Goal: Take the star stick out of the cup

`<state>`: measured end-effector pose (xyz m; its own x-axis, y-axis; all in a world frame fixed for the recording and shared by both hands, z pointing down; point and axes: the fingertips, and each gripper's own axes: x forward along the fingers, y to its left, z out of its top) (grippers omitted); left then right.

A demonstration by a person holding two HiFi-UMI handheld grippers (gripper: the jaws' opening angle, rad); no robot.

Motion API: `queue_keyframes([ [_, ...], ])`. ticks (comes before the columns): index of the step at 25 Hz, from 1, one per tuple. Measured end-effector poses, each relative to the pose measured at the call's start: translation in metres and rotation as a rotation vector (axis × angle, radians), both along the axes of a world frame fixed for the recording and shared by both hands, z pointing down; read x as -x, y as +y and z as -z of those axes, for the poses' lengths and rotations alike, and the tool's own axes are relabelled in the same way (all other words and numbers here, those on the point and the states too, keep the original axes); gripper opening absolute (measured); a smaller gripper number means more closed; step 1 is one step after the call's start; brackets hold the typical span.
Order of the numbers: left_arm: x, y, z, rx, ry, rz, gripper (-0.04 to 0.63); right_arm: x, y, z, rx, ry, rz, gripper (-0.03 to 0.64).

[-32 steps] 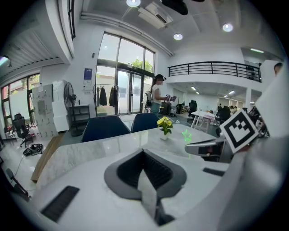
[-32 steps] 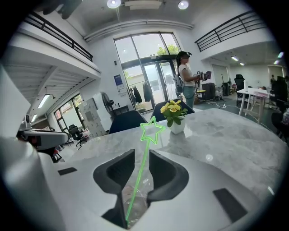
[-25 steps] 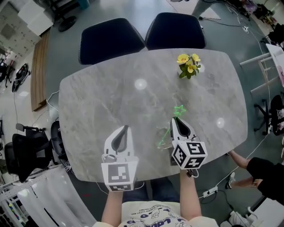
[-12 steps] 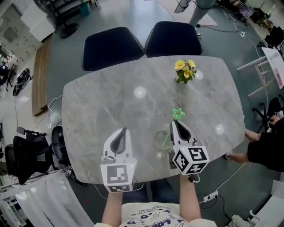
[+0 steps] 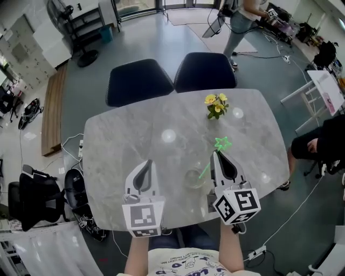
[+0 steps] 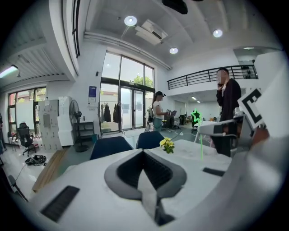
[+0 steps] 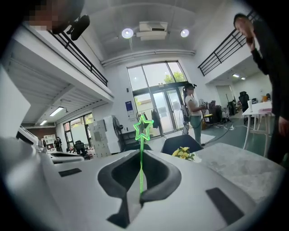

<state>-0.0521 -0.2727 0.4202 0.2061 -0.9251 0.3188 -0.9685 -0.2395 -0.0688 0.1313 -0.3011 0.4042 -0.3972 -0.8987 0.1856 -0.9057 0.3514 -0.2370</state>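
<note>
A thin green star stick [image 5: 222, 143] rises from my right gripper [image 5: 216, 154], which is shut on its shaft. In the head view its lower end slants down-left over the mouth of the clear cup [image 5: 192, 178] on the grey table [image 5: 124, 140]; I cannot tell whether the end is still inside. The right gripper view has the star [image 7: 143, 127] standing upright above the right gripper [image 7: 141, 155]. My left gripper [image 5: 149, 162] hovers to the left of the cup, shut and holding nothing. From the left gripper [image 6: 144, 153] view, the stick [image 6: 201, 143] shows at the right.
A small pot of yellow flowers [image 5: 215, 105] stands at the table's far side. Two dark chairs [image 5: 141, 81] [image 5: 206, 70] are pushed in behind it. A person in black [image 5: 318, 143] is just off the table's right edge, and another person [image 5: 245, 11] stands further back.
Both grippers have risen above the table, the right one more. The star stick has come up with the right gripper, out of its deeper seat in the cup.
</note>
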Motion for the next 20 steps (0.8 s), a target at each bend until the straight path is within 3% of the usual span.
queue_keyframes([
  [6,0.005,0.007,0.044,-0.13,-0.064,0.026,-0.002,-0.007,0.011,0.053,-0.111,0.011,-0.002,0.026],
  [11,0.01,0.014,0.078,-0.179,0.037,0.044,-0.002,-0.013,0.021,0.087,-0.184,0.022,-0.009,0.026],
  [20,0.019,0.028,0.138,-0.288,0.055,0.061,-0.003,-0.02,0.037,0.126,-0.273,0.034,-0.025,0.026],
])
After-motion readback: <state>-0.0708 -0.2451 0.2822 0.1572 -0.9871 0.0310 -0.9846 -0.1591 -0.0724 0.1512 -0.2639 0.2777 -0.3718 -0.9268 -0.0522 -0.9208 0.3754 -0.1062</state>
